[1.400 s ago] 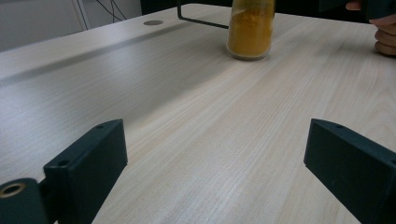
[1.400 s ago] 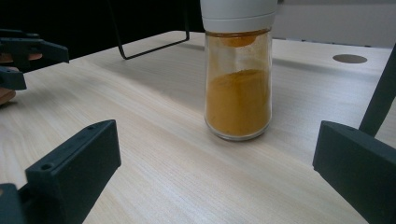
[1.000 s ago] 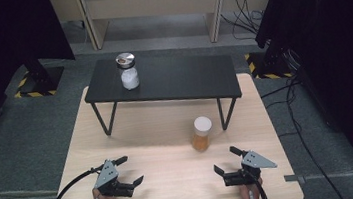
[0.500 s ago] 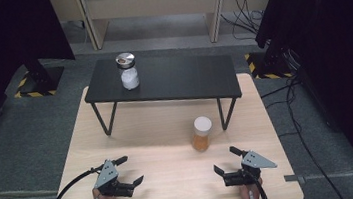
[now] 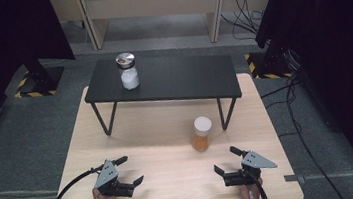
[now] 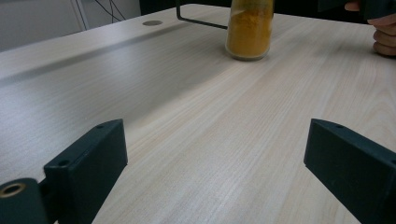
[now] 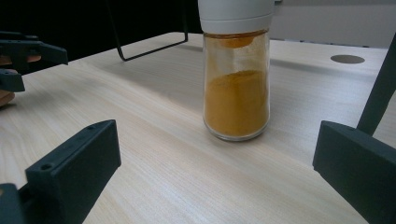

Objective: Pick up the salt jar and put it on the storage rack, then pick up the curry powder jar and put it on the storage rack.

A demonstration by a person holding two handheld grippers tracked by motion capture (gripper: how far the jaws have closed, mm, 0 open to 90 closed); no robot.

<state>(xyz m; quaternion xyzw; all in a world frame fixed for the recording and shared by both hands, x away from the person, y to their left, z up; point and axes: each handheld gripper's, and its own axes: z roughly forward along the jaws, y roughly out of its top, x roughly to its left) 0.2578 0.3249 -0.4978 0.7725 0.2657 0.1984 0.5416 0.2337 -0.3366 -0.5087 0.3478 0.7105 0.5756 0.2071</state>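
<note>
High view: two tools are resting wide apart on the counter [image 5: 132,129], holding nothing.
Left tool [image 5: 126,172] and right tool [image 5: 225,160] are each gaping empty; one orange spice jar [image 5: 201,134] is standing between them, one white jar [image 5: 128,71] sitting on the black stand [image 5: 182,78].

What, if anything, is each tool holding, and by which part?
Nothing is held. The left tool and right tool both stand open and empty, apart from the orange spice jar on the wooden table.
</note>
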